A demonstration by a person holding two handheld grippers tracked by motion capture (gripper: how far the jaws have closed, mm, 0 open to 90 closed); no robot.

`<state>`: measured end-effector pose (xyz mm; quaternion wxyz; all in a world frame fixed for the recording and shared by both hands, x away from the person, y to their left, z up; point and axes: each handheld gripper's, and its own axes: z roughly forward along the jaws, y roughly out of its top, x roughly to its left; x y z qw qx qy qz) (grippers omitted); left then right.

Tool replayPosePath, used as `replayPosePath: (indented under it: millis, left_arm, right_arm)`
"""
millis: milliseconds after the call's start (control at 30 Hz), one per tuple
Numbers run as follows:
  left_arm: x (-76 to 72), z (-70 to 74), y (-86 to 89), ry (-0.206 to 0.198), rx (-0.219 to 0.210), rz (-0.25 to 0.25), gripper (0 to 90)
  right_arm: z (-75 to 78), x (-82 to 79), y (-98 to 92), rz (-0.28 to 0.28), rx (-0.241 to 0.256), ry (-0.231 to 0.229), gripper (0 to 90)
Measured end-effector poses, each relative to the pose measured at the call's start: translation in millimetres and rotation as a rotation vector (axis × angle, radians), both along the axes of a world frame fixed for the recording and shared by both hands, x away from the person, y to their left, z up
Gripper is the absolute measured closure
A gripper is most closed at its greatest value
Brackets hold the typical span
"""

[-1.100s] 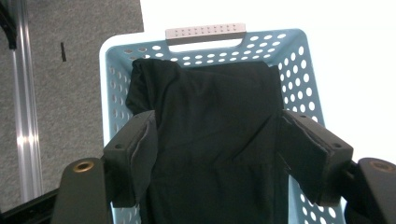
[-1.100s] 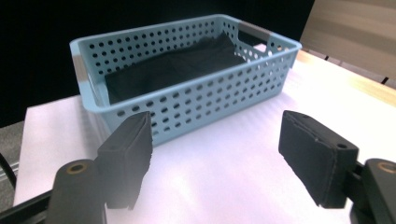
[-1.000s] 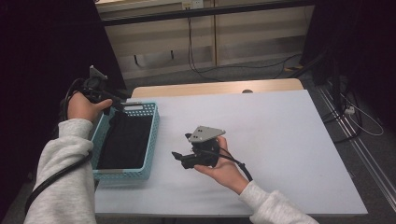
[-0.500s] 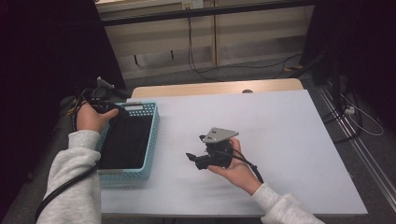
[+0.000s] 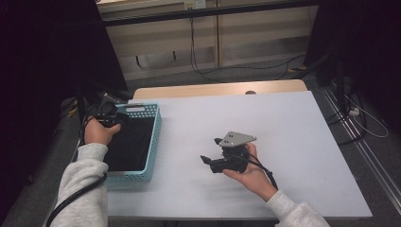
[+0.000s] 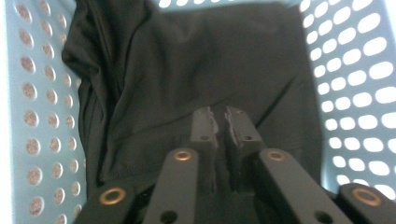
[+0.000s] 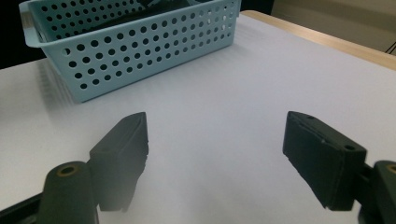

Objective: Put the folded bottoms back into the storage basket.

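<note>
Black jaws of the left claw are pressed together just above a dark cloth lying inside the blue basket at the desk's left edge. The right claw hangs spread wide over the desk's middle, empty.

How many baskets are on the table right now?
1. The light blue basket sits at the table's left edge, holding a black cloth. The left gripper is over it, jaws closed.
</note>
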<state>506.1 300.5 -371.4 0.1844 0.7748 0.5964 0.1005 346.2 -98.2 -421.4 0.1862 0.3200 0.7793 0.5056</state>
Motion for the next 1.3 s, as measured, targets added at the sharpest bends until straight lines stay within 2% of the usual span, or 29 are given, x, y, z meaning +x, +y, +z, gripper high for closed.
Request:
replayPosePath:
  millis: [67, 233, 500, 567, 633, 767, 867, 967, 1033, 1067, 1300]
  left_arm:
    - [-0.6, -7.8, 3.3, -0.006, 0.000, 0.010, 86.0]
    - [-2.2, -25.9, 10.8, 0.013, 0.001, 0.033, 89.8]
    - [-4.5, -46.2, 19.5, 0.028, 0.013, 0.053, 90.0]
    - [-5.0, -47.1, 20.3, 0.018, -0.002, 0.064, 90.0]
    - [-5.3, -47.0, 19.7, 0.025, 0.011, 0.060, 90.0]
    - [-8.2, -47.5, 19.0, 0.059, 0.020, 0.068, 90.0]
    - [-12.5, -47.8, 22.2, 0.057, 0.009, 0.070, 90.0]
    - [-16.9, -48.2, 24.3, 0.057, -0.011, 0.096, 90.0]
    - [-19.0, -47.1, 25.1, 0.069, -0.001, 0.092, 90.0]
    - [-19.4, -47.0, 24.7, 0.060, 0.002, 0.091, 90.0]
    - [-22.6, -45.9, 29.3, 0.104, -0.013, 0.107, 90.0]
  right_arm:
    - [-1.5, -0.3, -3.6, -0.006, -0.008, 0.002, 21.4]
    - [-5.5, -0.1, -10.5, -0.019, -0.007, 0.008, 21.1]
    - [-10.4, -0.6, -14.3, -0.008, -0.027, 0.026, 19.8]
    - [-11.7, -1.3, -16.2, -0.006, -0.029, 0.030, 19.6]
    - [-13.0, -2.4, -18.1, -0.006, -0.034, 0.030, 19.6]
    - [-15.6, -4.3, -21.2, -0.010, -0.034, 0.037, 19.7]
    - [-17.3, -6.9, -24.5, -0.008, -0.035, 0.036, 19.5]
    - [-19.0, -9.9, -29.3, -0.014, -0.030, 0.034, 19.5]
    - [-20.6, -11.4, -32.5, -0.015, -0.034, 0.036, 19.5]
    - [-21.4, -12.1, -33.9, -0.019, -0.032, 0.037, 19.5]
    - [-22.5, -14.1, -40.5, -0.021, -0.039, 0.033, 19.3]
